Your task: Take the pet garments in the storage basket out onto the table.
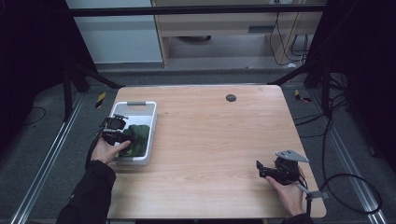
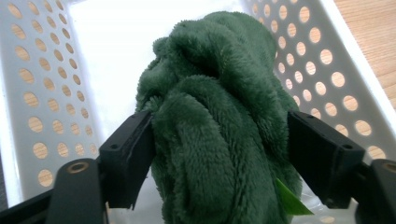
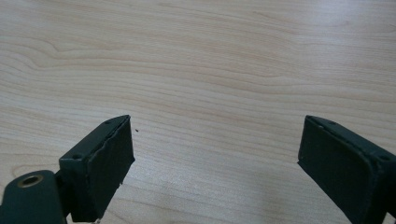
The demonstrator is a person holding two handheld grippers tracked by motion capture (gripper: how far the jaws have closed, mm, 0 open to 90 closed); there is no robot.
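Left gripper (image 2: 219,154): nearest the lens in the left gripper view, your two black jaws stand either side of the dark green fleecy cloth (image 2: 219,116), pressing into its pile, so you have it pinched.
Cloth: a bunched, plush bundle, its long axis running up the middle of that frame, straight ahead of the jaws (a small bright green tag shows at lower right).
Container: the cloth sits inside the white perforated plastic basket (image 1: 148,133), centre left of the high view, at the near end by your hand.
Nearer hand: the left gripper (image 1: 115,132) is already at the cloth (image 1: 137,137); the right is well apart.
Right gripper (image 1: 275,171): at lower right of the high view, jaws spread wide, holding nothing, over the bare light wooden table (image 3: 210,60).
Coming move: likely a straight lift clear of the basket walls, since the cloth lies between them.
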